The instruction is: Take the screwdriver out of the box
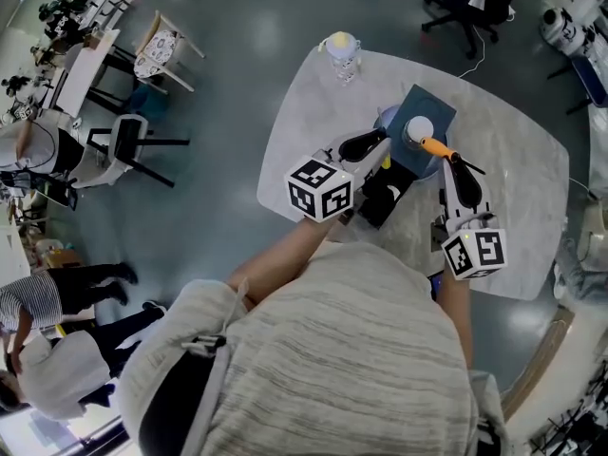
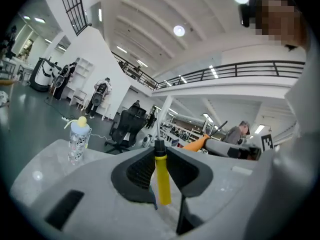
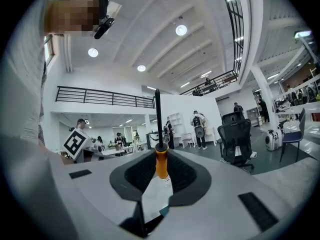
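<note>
From the head view, a person in a grey striped knit top stands at a white marbled bench (image 1: 532,188) with both tools raised over it. The left hand-held gripper (image 1: 372,142) is clamped on a yellow-handled screwdriver (image 1: 387,162), and the right hand-held gripper (image 1: 458,167) on an orange-handled screwdriver (image 1: 435,146). Both tools are clear of the dark blue square box (image 1: 432,107), which lies on the bench just beyond the tips (something round and white sits on it, too small to make out). A black case (image 1: 385,198) lies below the left tool, and a clear patterned bottle with a yellow top (image 1: 342,53) stands at the far edge. In the left gripper view, the two dark pads press against the yellow-handled screwdriver (image 2: 161,176), its black collar and thin metal shaft pointing upward; the bottle (image 2: 79,140) stands at the left. In the right gripper view, the jaws are closed on the orange-handled screwdriver (image 3: 161,164), its dark shaft rising straight up, with a black office chair (image 3: 236,139) in the hall behind.
</note>
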### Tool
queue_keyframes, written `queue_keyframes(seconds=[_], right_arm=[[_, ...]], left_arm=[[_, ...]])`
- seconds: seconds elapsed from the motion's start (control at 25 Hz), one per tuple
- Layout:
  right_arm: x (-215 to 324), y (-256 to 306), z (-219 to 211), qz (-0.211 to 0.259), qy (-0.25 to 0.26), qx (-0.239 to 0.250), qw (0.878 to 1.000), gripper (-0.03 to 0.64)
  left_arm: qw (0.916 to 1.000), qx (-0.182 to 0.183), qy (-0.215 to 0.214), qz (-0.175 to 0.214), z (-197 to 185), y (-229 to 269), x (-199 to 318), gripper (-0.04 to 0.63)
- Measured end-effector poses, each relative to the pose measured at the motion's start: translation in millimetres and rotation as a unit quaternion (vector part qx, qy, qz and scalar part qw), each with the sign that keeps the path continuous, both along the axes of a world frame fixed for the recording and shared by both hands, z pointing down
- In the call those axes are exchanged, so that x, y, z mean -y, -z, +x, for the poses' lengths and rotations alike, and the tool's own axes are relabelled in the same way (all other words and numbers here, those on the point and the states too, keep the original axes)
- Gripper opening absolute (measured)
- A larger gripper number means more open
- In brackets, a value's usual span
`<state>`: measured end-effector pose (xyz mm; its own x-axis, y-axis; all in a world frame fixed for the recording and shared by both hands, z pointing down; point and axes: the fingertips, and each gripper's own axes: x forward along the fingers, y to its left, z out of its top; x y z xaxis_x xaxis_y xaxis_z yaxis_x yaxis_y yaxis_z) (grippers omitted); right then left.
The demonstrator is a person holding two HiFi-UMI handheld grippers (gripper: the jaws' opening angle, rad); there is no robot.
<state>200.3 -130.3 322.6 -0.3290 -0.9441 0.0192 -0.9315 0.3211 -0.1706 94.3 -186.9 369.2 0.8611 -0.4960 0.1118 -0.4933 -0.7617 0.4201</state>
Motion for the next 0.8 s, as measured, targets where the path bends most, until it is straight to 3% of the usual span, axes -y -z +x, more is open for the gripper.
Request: queue_keyframes(seconds=[0.24, 0.44, 0.64, 0.8], right_arm=[[-4, 6, -8, 0.000, -0.002, 0.020, 1.000, 0.067], [-5, 14, -16, 0.001, 0.007, 0.025, 1.000, 0.067], [-5, 21, -25, 0.004, 0.014, 0.030, 0.999, 0.067], [-2, 22, -29, 0.000, 0.021, 0.029, 0.999, 0.067]], left_arm=[[0.9955, -0.093, -0.006, -0.021, -13, 17, 0, 0.081], [0.9786, -0.194, -0.020, -0.066, -22, 30, 0, 0.081], [0.9628, -0.253, -0.033, -0.088, -31, 38, -2, 0.081], [0.9593, -0.268, -0.031, -0.084, -35, 39, 0, 0.081]])
